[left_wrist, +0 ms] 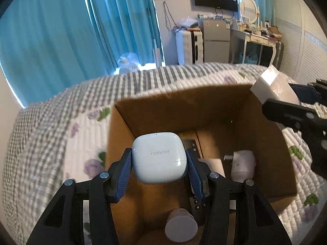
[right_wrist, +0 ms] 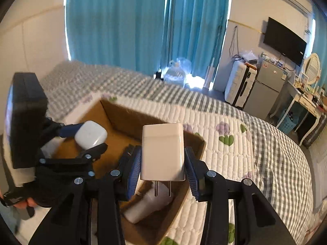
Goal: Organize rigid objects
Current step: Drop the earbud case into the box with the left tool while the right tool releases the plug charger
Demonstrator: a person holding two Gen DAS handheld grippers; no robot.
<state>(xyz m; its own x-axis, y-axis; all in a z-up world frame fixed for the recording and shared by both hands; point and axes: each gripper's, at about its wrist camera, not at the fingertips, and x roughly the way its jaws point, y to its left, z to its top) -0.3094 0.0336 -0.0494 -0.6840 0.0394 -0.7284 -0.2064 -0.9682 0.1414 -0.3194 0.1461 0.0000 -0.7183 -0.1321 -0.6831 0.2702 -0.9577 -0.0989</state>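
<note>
Nearest us, our left gripper [left_wrist: 159, 161] clamps the white earbud case [left_wrist: 159, 157] directly over the open cardboard box [left_wrist: 224, 102], so the drop is straight down. Further right, our right gripper [right_wrist: 162, 163] pinches the white charger [right_wrist: 162, 151], prongs toward us, over the box's right edge.
</note>
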